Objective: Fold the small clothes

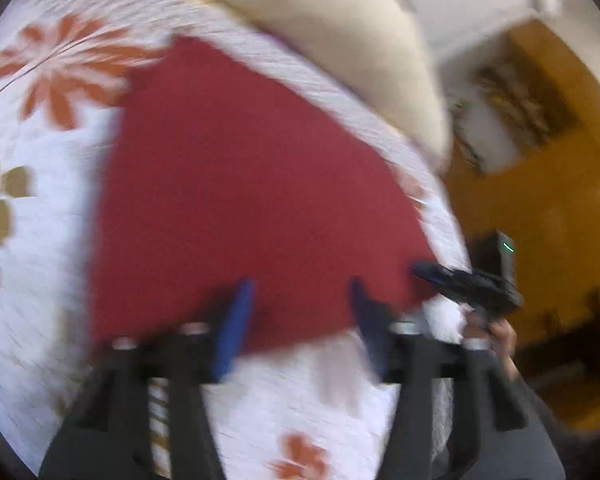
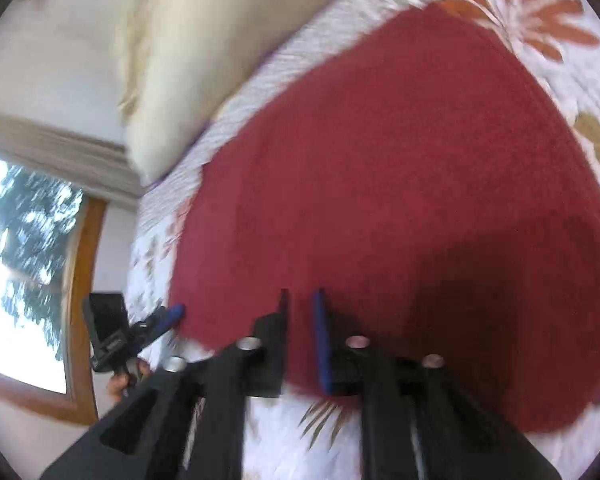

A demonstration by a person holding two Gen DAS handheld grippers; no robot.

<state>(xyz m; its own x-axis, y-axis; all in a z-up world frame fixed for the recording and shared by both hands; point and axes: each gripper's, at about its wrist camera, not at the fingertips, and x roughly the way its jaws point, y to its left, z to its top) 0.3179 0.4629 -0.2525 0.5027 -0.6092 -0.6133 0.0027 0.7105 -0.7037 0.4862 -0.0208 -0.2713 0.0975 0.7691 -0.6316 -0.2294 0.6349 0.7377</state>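
A dark red cloth [image 1: 240, 180] lies spread flat on a white bedspread [image 1: 40, 220] with orange and tan flowers. My left gripper [image 1: 302, 304] hovers over the cloth's near edge, its blue fingers wide apart and holding nothing. To its right, a hand holds my right gripper [image 1: 432, 272] with its tip at the cloth's near right corner. In the right wrist view the red cloth [image 2: 400, 180] fills the frame. There my right gripper [image 2: 302, 300] sits over the near edge with a narrow gap between its fingers and flat cloth showing through. The left gripper [image 2: 176, 312] touches the cloth's left edge. Both views are motion-blurred.
A cream pillow [image 1: 340, 32] lies at the far side of the bed, just beyond the cloth, and the same pillow [image 2: 188, 60] is at the upper left of the right wrist view. Past the bed's edge are an orange wall [image 1: 540, 208] and a window [image 2: 24, 260].
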